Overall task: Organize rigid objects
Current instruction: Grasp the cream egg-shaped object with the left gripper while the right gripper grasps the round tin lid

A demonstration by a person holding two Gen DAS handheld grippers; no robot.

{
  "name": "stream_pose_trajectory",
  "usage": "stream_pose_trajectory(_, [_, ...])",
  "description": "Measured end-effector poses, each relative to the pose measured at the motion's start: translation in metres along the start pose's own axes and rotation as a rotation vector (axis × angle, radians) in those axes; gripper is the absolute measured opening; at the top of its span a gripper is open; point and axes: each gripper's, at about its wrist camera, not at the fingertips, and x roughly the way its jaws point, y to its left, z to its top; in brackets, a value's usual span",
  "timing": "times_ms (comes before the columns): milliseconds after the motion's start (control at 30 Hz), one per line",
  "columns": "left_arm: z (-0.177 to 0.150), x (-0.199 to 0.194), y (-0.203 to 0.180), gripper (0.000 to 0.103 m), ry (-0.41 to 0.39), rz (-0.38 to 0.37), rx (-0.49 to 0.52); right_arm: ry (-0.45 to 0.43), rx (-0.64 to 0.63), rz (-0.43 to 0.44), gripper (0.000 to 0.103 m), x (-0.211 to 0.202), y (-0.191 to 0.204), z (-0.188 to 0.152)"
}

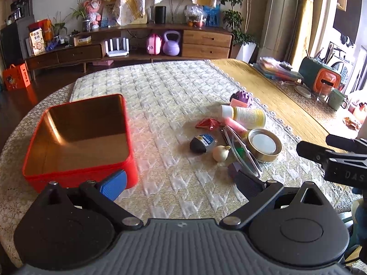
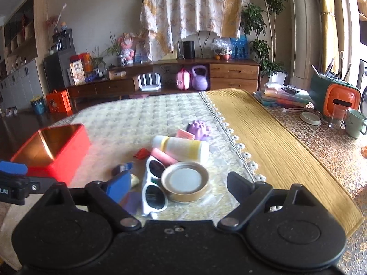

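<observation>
An open red tin box (image 1: 128, 167) with a gold inside stands empty at the left; it also shows in the right wrist view (image 2: 68, 158). A pile of small objects lies to its right: a gold jar lid (image 1: 265, 145) (image 2: 185, 181), white sunglasses (image 1: 243, 154) (image 2: 154, 183), a white and yellow bottle (image 1: 244, 114) (image 2: 183, 149), a pink stick (image 2: 164, 157), a garlic bulb (image 1: 220, 153), a dark and blue small object (image 1: 203, 142), a red wrapper (image 1: 207, 123) and a purple toy (image 2: 199, 129). My left gripper (image 1: 181, 182) is open and empty between box and pile. My right gripper (image 2: 180, 186) is open, with lid and sunglasses between its fingers.
The objects lie on a quilted cream cloth (image 1: 165, 96). A yellow runner (image 2: 263, 133) lies to the right. Beyond it are stacked books (image 2: 282, 97), an orange and green holder (image 2: 335, 98), a glass (image 2: 337, 116) and a green mug (image 2: 354, 122). A wooden sideboard (image 1: 137, 43) stands at the back.
</observation>
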Motion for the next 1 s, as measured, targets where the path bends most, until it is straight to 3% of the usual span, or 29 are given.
stream_pose_trajectory(400, [0.025, 0.076, -0.028, 0.102, 0.045, -0.024, 0.049, 0.097, -0.051, 0.035, 0.08, 0.056, -0.02, -0.01])
stream_pose_trajectory(533, [0.026, 0.097, -0.034, 0.102, 0.067, -0.041, 0.019, 0.125, -0.08, 0.049, 0.079, 0.072, -0.02, -0.014])
stream_pose_trajectory(767, [0.027, 0.122, -0.036, 0.101, 0.101, 0.014, 0.005, 0.13, -0.116, 0.067, 0.077, 0.087, -0.018, -0.014])
stream_pose_trajectory(900, [0.025, 0.131, -0.04, 0.084, 0.119, 0.019, 0.023, 0.132, -0.129, 0.071, 0.075, 0.093, -0.016, -0.013])
stream_pose_trajectory(1000, [0.025, 0.135, -0.039, 0.072, 0.136, -0.02, -0.002, 0.129, -0.127, 0.077, 0.074, 0.096, -0.017, -0.012])
